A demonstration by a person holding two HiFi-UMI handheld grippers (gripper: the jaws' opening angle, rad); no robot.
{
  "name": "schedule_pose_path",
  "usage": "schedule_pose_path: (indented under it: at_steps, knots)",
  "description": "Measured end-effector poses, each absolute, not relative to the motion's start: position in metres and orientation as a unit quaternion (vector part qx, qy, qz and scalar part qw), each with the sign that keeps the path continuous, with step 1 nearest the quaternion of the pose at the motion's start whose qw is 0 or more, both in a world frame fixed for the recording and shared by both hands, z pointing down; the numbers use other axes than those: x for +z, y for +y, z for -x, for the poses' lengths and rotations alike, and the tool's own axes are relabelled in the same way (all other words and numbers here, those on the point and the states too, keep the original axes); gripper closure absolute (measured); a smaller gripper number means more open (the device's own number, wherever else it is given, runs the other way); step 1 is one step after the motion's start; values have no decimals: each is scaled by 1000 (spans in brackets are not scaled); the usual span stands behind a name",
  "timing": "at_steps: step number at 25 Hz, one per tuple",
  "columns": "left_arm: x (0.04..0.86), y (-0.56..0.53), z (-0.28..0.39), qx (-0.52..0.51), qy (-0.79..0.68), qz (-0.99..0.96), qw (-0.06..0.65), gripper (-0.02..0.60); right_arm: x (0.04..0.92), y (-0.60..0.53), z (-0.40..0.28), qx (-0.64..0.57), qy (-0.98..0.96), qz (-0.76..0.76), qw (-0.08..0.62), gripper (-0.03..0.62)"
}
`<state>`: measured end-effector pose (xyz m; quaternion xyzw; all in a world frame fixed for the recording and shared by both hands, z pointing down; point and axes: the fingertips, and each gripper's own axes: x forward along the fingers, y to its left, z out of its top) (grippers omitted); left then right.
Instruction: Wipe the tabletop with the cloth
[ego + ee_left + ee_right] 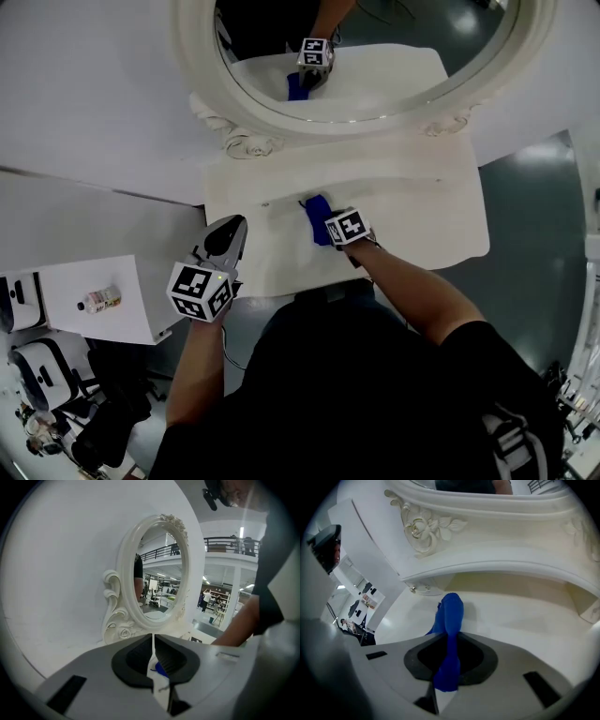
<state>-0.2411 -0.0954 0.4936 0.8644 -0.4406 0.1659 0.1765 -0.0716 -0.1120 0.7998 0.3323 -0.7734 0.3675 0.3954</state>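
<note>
The blue cloth (317,217) lies bunched on the cream tabletop (422,216), in front of the oval mirror. My right gripper (330,228) is shut on the cloth (449,634), which runs up between the jaws and droops onto the surface ahead. My left gripper (228,239) hovers at the table's front left edge, shut with nothing between its jaws (153,660). Through its narrow slit a bit of the blue cloth (160,669) shows farther off.
A white ornate mirror (366,66) stands at the back of the table, its carved base (429,529) close ahead of the right gripper. A white side cabinet (94,300) with a small bottle (99,300) stands to the left. Grey floor lies to the right.
</note>
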Motion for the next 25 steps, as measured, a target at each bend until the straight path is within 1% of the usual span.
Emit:
schedule_pose_path:
  at_steps: [15, 20, 25]
  knots:
    - [495, -117, 116, 173, -404, -881, 173, 557, 805, -137, -136, 385, -719, -422, 395, 545]
    - [496, -128, 83, 174, -396, -885, 172, 557, 806, -145, -201, 383, -703, -446, 401, 545]
    - [498, -136, 55, 175, -393, -886, 172, 557, 808, -151, -264, 389, -686, -474, 392, 545]
